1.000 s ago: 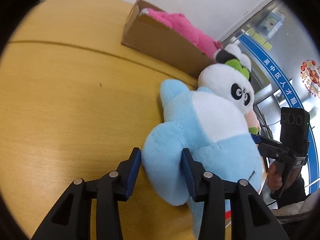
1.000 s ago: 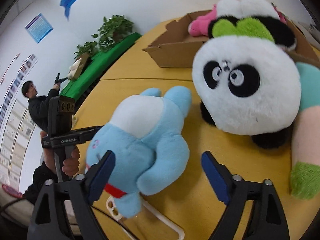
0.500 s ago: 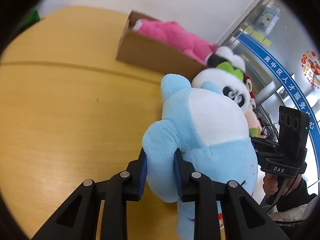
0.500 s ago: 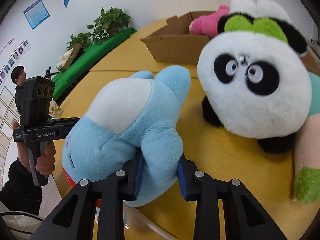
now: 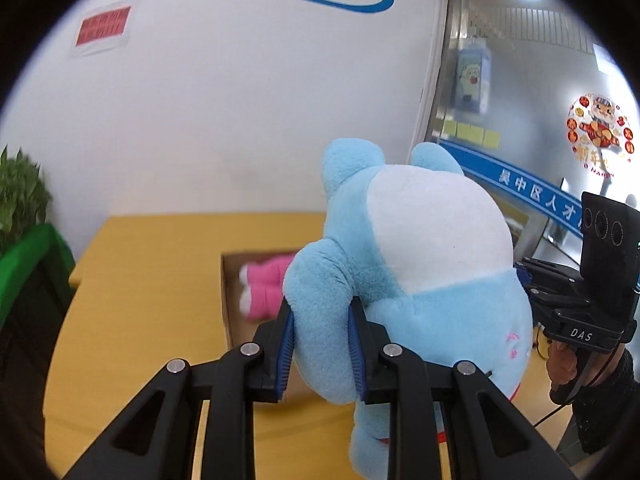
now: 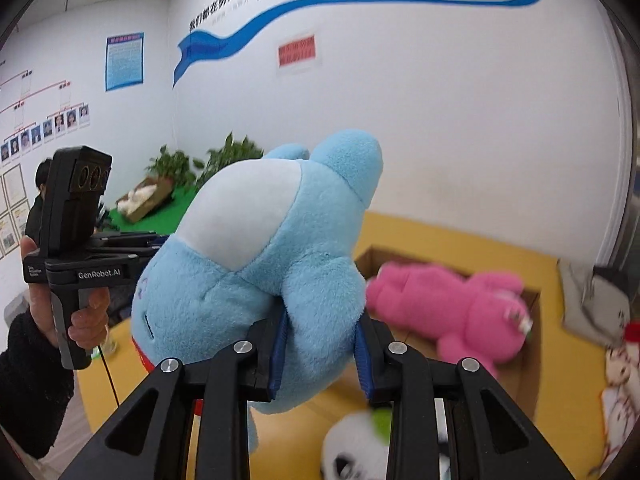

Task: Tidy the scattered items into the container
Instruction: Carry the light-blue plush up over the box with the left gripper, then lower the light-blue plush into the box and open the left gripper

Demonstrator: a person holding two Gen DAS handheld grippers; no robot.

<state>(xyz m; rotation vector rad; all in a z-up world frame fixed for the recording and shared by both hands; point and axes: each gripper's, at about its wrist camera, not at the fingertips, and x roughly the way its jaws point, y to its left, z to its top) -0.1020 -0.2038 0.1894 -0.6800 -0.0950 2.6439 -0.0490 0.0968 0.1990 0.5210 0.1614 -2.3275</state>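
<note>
Both grippers' jaws pinch the blue plush (image 5: 408,264) (hiding most of the cardboard box (image 5: 226,296)).

Left gripper (image 5: 320,350): two matte black fingers (image 5: 280,354) lined with ribbed blue pads; behind them, black linkage arms with triangular cut-outs, joined by four round silver screws. Right gripper (image 6: 320,354): the same build. Seen from the side, each unit carries a black camera block with three lenses above a pistol handle, lettered "GenRobot.AI" or "DAS". Hands (image 6: 86,320) show bare skin, black knitted sleeves and a thin black cable.
</note>
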